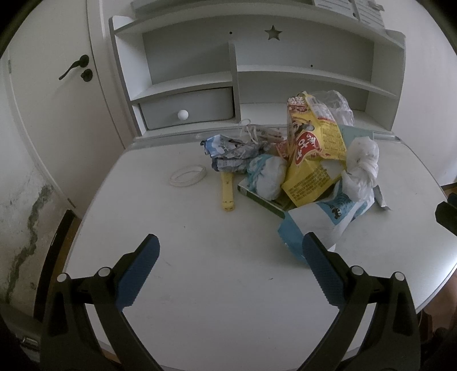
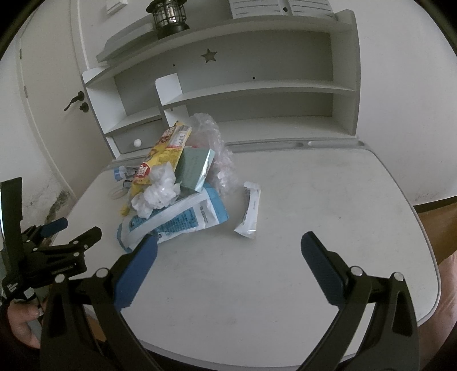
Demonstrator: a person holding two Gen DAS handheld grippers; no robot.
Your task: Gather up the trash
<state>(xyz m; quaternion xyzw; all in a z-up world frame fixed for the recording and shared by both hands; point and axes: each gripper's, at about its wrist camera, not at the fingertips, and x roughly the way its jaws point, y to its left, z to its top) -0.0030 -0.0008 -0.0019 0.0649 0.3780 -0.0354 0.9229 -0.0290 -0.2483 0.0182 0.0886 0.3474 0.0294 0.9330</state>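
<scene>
A heap of trash lies on the white desk (image 1: 200, 285): a yellow snack bag (image 1: 314, 159), crumpled white tissue (image 1: 362, 162), a blue-and-white pouch (image 1: 328, 219), a crumpled wrapper (image 1: 228, 154), a yellow stick (image 1: 227, 194) and a clear ring (image 1: 187, 176). In the right wrist view the same heap shows the snack bag (image 2: 162, 159), a green box (image 2: 194, 169), the pouch (image 2: 182, 219) and a lone white sachet (image 2: 250, 209). My left gripper (image 1: 230, 254) is open in front of the heap, empty. My right gripper (image 2: 228, 251) is open, empty, before the sachet.
A grey shelf unit (image 1: 257, 74) with a small drawer (image 1: 185, 110) stands at the desk's back. A black lantern (image 2: 168, 17) sits on top. A door (image 1: 51, 100) with a dark handle is at the left. A hand (image 2: 20, 322) holds the left gripper's handle.
</scene>
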